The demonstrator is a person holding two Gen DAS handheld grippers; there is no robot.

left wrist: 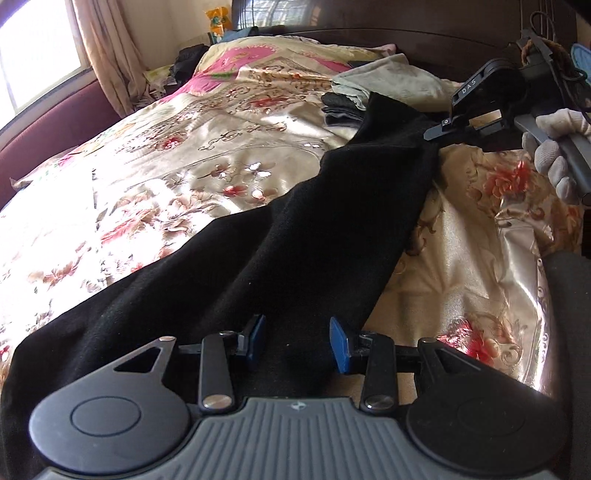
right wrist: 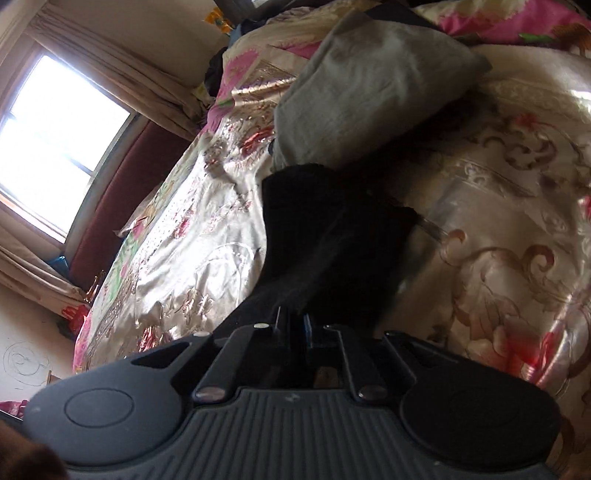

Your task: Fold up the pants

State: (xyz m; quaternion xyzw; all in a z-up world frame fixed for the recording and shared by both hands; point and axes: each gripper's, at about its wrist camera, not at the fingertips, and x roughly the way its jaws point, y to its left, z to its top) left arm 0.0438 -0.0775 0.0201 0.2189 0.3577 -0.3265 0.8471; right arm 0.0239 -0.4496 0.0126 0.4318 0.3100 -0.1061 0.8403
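Observation:
Black pants [left wrist: 280,236] lie stretched across a floral satin bedspread [left wrist: 184,155]. My left gripper [left wrist: 297,341] is open, its blue pads [left wrist: 339,345] a hand's width apart, just above the wide end of the pants. My right gripper [left wrist: 436,133], held in a white-gloved hand [left wrist: 554,147], pinches the narrow far end of the pants. In the right wrist view the right gripper [right wrist: 293,321] is shut on the black fabric [right wrist: 325,236], which hangs forward from it.
A grey-green folded cloth [left wrist: 391,79], also in the right wrist view [right wrist: 369,85], and dark clothes [left wrist: 343,107] lie near the dark headboard [left wrist: 406,33]. A window with curtains [left wrist: 107,48] is at the left. A maroon bed rail [left wrist: 55,118] borders the far side.

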